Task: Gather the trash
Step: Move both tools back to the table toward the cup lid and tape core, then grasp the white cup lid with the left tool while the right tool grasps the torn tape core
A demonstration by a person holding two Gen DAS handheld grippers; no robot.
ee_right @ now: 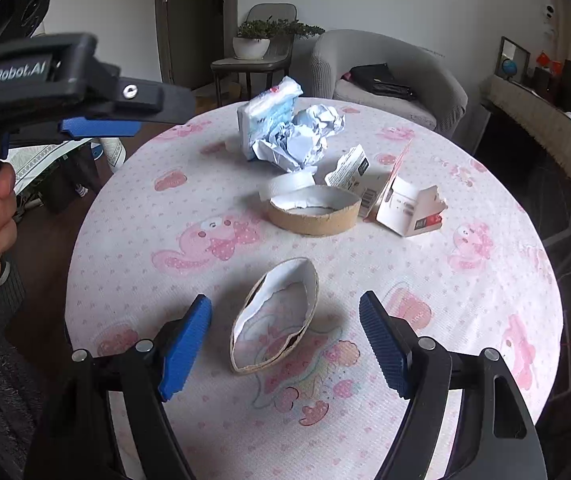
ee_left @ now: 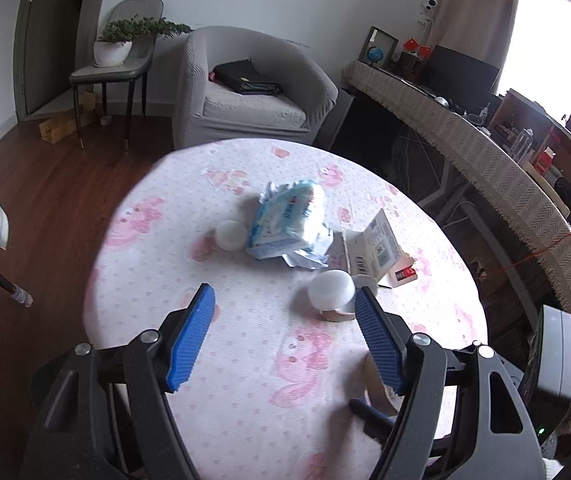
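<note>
Round table [ee_right: 125, 240] holds squashed cardboard ring [ee_right: 275, 320] between right hand-held gripper [ee_right: 285, 338] jaws, untouched.

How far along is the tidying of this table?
Nothing looks collected yet. Both the left gripper and the right gripper are open and empty. The right one hovers over a squashed cardboard ring. Left on the tablecloth: a round cardboard ring, crumpled paper, a tissue pack and torn packaging.
</note>
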